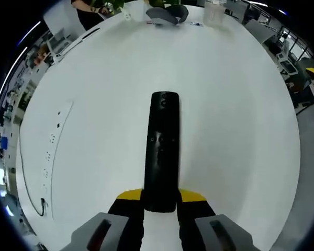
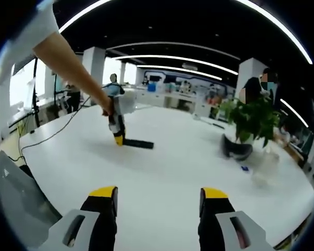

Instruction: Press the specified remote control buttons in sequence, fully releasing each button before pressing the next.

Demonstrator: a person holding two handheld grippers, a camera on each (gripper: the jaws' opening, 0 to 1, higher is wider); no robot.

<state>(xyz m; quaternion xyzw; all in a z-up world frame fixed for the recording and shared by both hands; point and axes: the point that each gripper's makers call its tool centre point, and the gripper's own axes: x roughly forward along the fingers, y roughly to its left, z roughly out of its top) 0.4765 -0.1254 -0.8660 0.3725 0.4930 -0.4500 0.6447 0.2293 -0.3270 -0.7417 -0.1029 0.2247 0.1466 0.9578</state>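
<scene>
Left gripper (image 1: 160, 201) clamped on the near end of the black remote (image 1: 162, 149) lying on the white table (image 1: 240, 115); right gripper (image 2: 159, 201) released, jaws apart above the table

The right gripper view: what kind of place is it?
Probably an open-plan office or lab: a large white table, curved ceiling light strips, a potted plant, and desks with people behind.

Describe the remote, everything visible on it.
The remote is a long, slim black bar, plastic by its look, with a round button cluster near its far end and small buttons at mid-length. It lies flat on the white table. Its near end sits between the yellow-tipped jaws of the left gripper, which are closed on its sides. In the right gripper view it lies across the table, held at one end.
</scene>
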